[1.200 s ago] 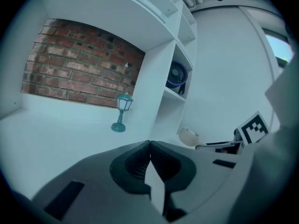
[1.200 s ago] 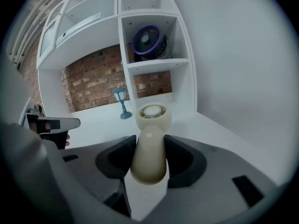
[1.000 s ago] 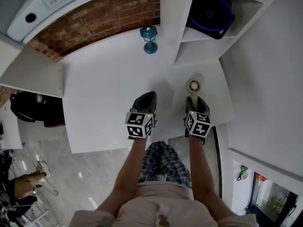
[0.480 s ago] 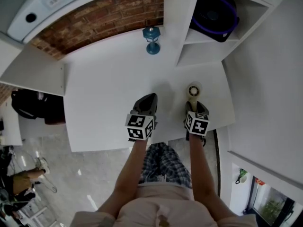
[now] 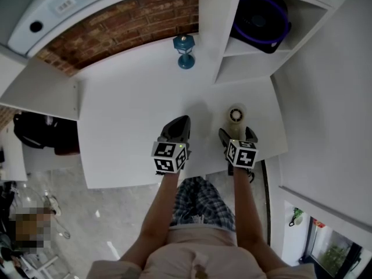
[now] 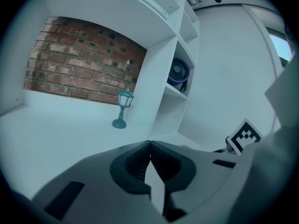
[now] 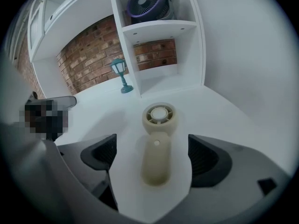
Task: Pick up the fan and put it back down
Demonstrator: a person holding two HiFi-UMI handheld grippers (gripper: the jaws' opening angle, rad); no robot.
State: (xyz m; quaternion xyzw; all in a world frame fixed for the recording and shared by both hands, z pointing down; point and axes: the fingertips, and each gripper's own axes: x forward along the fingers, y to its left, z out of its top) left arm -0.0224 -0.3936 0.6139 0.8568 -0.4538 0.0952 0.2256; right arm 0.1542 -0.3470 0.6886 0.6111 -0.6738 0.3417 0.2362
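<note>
A cream hand-held fan (image 7: 158, 139) lies flat on the white table (image 5: 128, 109), its round head (image 5: 236, 115) pointing away from me. My right gripper (image 5: 236, 133) is opening. The fan's handle lies between its jaws, and both pads (image 7: 100, 154) stand clear of it. My left gripper (image 5: 180, 122) rests to the left of the fan, apart from it. Its jaws are shut tip to tip on nothing (image 6: 149, 143).
A teal lantern lamp (image 5: 185, 50) stands at the back of the table by the brick wall. To its right, a white shelf unit holds a purple fan (image 7: 147, 1) in an upper compartment. The table's front edge runs just under my grippers. A black bag (image 5: 38, 133) sits off the table's left side.
The right gripper's jaws have spread wide and let go of the fan's handle, and the fan now lies on the table. The left gripper has stayed put.
</note>
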